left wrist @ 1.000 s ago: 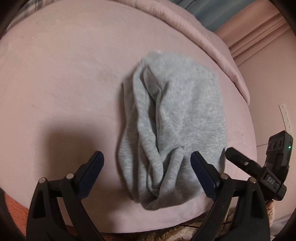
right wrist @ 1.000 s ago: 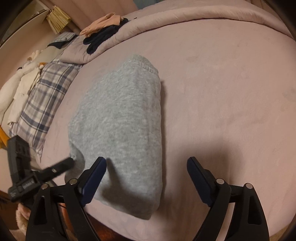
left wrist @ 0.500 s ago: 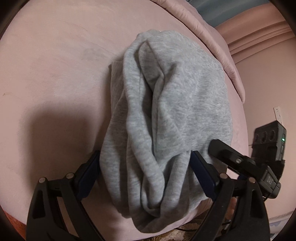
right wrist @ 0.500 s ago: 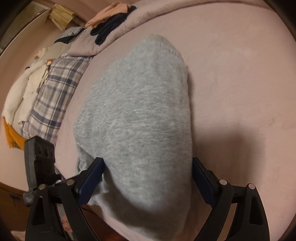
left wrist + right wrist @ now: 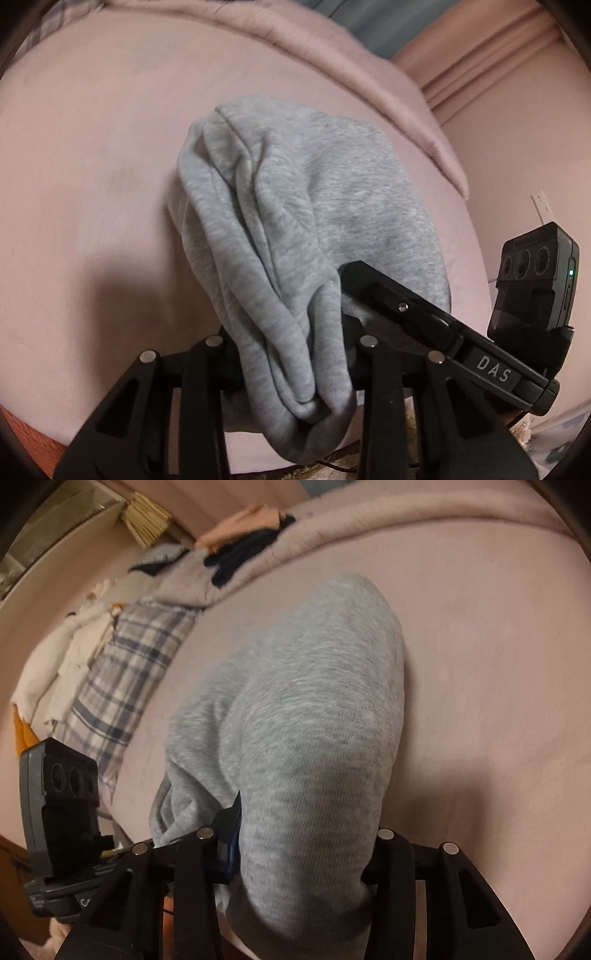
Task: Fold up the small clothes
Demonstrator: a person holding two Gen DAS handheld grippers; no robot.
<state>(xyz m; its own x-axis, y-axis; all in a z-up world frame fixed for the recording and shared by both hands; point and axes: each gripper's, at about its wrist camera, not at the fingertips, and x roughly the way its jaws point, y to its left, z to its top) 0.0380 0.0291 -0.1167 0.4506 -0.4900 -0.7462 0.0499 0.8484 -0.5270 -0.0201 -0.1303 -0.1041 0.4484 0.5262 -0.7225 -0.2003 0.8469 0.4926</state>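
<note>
A folded grey knit garment (image 5: 314, 221) lies on the pink bed cover (image 5: 92, 166), its near end at the bed's front edge. My left gripper (image 5: 291, 354) is shut on the garment's bunched near end on its left side. My right gripper (image 5: 306, 845) is shut on the same near end on its right side, where the garment (image 5: 314, 720) fills the space between the jaws. The right gripper also shows in the left wrist view (image 5: 424, 321), and the left gripper's camera block (image 5: 62, 801) shows in the right wrist view. The fingertips are hidden by cloth.
A plaid cloth (image 5: 122, 686) and white clothes (image 5: 66, 661) lie at the bed's left side. Peach and dark garments (image 5: 243, 539) sit on the rolled pink blanket (image 5: 369, 85) at the far edge. A pink wall (image 5: 517, 166) stands to the right.
Both grippers moved forward onto the garment's near end and closed on it. One second ago both were open and short of it.
</note>
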